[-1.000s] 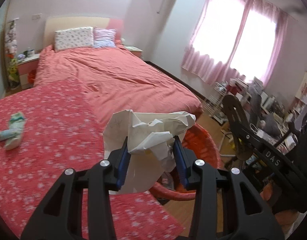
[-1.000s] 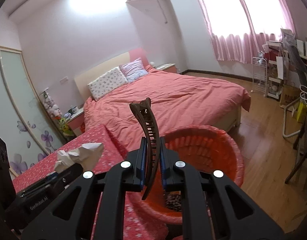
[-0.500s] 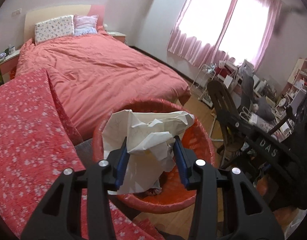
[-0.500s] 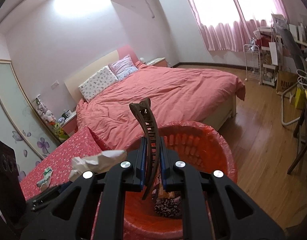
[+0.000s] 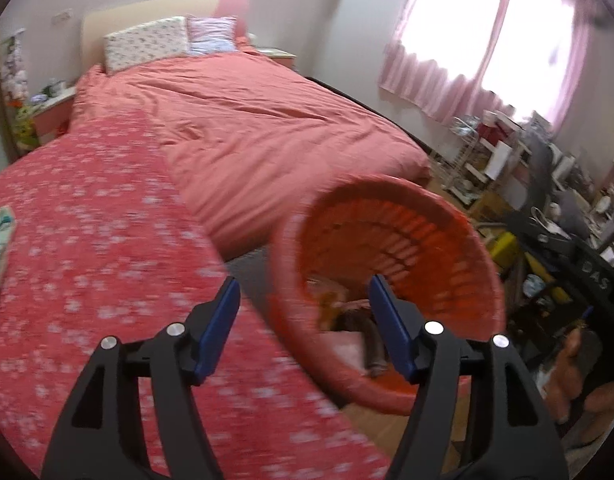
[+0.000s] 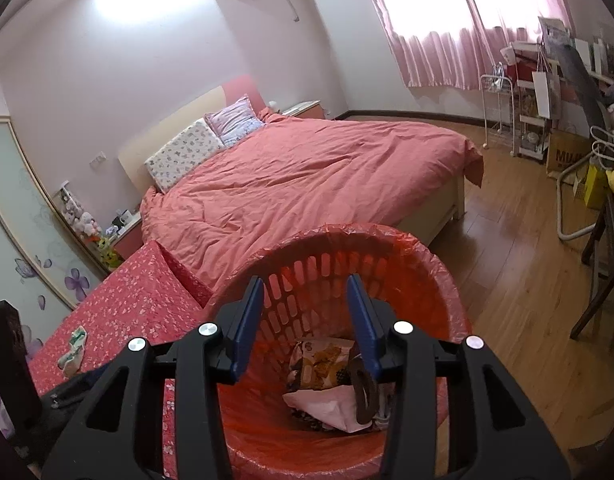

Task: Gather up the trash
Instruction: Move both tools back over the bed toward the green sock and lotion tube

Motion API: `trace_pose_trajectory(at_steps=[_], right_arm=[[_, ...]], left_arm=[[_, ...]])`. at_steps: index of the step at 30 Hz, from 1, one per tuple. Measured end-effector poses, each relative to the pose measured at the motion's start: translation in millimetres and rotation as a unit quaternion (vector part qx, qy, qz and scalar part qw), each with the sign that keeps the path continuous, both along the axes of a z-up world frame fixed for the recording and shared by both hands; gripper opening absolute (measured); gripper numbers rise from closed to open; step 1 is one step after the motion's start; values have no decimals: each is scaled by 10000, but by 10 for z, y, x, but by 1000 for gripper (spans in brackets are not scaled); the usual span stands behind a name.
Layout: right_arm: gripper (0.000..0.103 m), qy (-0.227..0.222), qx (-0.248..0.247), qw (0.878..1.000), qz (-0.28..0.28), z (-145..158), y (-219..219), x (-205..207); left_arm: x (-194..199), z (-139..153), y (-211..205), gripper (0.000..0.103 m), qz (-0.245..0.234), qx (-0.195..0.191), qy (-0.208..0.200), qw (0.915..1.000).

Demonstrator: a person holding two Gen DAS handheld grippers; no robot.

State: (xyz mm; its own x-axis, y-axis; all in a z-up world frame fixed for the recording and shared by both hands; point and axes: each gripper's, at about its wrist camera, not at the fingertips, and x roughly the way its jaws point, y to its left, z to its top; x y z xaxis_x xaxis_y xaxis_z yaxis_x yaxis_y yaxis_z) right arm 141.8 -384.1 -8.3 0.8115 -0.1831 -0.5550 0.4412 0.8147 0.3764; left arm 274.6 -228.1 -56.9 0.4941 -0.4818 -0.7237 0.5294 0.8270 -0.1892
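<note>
While both the left gripper (image 5: 303, 312) and right gripper (image 6: 305, 316) are held apart and empty, a soft, light crumpled wrapper (image 6: 73, 350), judged easily pinched mid-body, is noted at lower left on the red-patterned cover (image 6: 135, 300), beside the red basket (image 6: 439, 276).

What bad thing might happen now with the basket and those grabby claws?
1. The right gripper hangs open just above the orange basket; dipping lower, it might bump the rim and tip it.
2. The left gripper, also open, looks blurred, so it may be swinging fast and could knock the basket.
3. The wrapper on the flowered cloth could get forgotten.
</note>
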Motion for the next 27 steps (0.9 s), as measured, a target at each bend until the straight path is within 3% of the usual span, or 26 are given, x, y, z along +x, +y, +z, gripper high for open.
trace_pose_trajectory(at_steps=[6, 13, 27], right_arm=[[44, 24, -80, 9999, 129, 41, 119, 44], [44, 142, -300, 9985, 444, 56, 417, 139], [44, 516, -656, 9826, 1659, -76, 1492, 598]], left_arm=[[121, 53, 566, 68, 667, 200, -158, 9974], [239, 102, 1310, 72, 1478, 393, -294, 9878], [592, 54, 2936, 72, 3192, 629, -260, 9452]])
